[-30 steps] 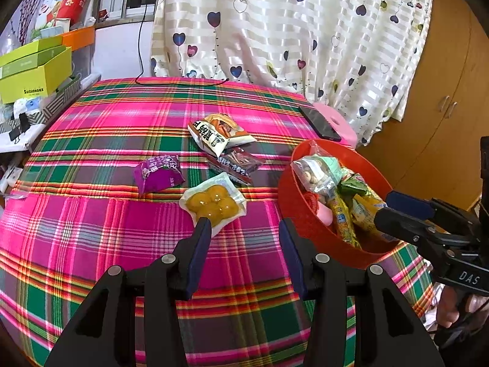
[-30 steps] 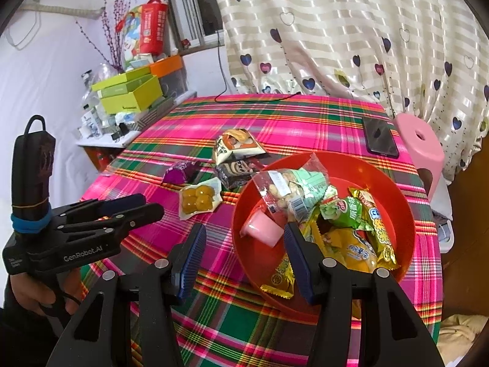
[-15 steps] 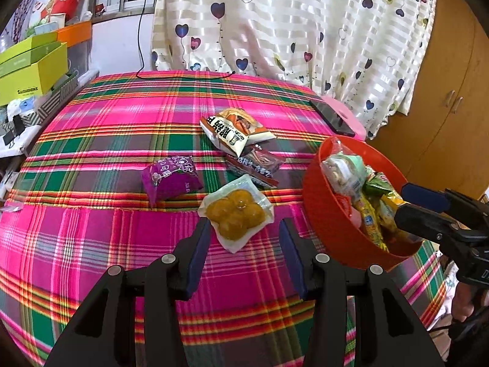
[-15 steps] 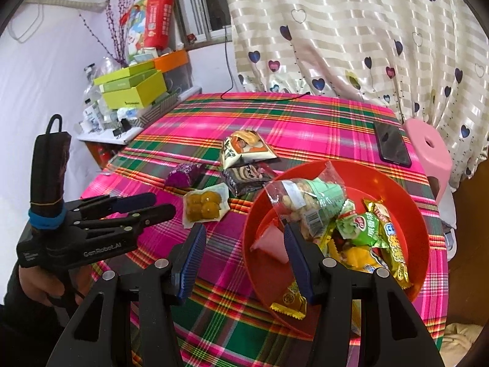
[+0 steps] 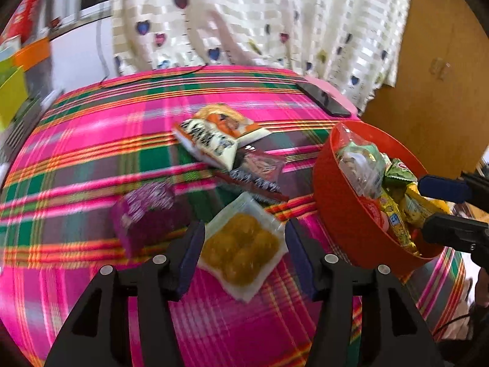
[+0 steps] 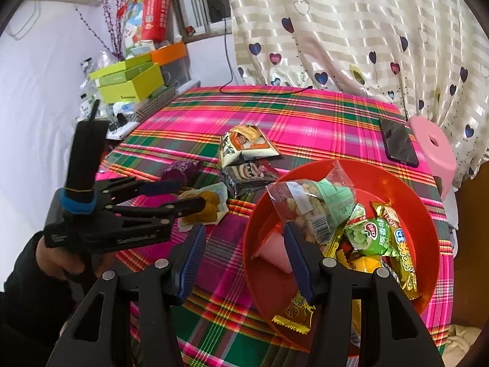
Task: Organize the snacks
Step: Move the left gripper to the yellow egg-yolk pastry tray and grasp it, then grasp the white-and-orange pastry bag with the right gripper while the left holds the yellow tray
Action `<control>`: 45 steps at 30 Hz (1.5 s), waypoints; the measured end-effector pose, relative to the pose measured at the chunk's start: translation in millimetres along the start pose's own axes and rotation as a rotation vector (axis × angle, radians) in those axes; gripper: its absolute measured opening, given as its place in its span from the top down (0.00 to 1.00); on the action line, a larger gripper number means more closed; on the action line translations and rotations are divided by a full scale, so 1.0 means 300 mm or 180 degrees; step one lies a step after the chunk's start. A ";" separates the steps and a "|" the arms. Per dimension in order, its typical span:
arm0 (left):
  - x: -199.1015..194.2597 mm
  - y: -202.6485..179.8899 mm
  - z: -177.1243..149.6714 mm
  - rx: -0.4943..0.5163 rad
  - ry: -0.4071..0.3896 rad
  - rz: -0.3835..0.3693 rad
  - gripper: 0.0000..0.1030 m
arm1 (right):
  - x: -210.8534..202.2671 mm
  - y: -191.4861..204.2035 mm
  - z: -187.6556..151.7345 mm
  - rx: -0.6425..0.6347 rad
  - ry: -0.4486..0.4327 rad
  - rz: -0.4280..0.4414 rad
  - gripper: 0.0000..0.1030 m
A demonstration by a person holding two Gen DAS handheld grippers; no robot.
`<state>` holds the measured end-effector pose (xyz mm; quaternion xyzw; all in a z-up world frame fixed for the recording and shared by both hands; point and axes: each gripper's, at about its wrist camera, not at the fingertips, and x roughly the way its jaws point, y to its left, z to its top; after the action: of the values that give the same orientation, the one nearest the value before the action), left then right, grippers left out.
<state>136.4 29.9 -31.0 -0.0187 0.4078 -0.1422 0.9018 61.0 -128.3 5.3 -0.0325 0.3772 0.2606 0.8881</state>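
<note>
Your left gripper [image 5: 243, 244] has moved forward; its fingers now stand apart around the yellow snack pack [image 5: 241, 246]. Right gripper [image 6: 243, 255] also apart, holding nothing, over the red bowl [image 6: 406, 202].

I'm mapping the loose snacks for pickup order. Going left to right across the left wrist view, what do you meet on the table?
Purple snack packet → clear pack of yellow pieces, between the open left gripper's fingers → red bowl of snacks → right gripper.

Loose packets [image 5: 241, 244] left of bowl [image 5: 339, 214] — phone [image 6: 398, 145] behind.
</note>
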 end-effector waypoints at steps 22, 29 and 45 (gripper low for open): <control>0.072 -0.048 -0.036 0.0012 0.0261 0.0273 0.39 | 0.028 -0.023 0.004 0.0060 0.0006 0.0047 0.50; 0.042 -0.070 -0.047 -0.0024 0.0175 0.0380 0.51 | 0.024 -0.028 0.001 0.0077 -0.0002 0.0043 0.50; -0.157 0.037 -0.134 -0.0594 -0.0194 0.0374 0.55 | 0.049 -0.001 0.044 0.0034 0.0014 0.0083 0.50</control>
<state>79.7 56.6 -24.9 -0.0829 0.3921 -0.0499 0.9148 78.3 -118.7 4.6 -0.0233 0.3810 0.2701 0.8840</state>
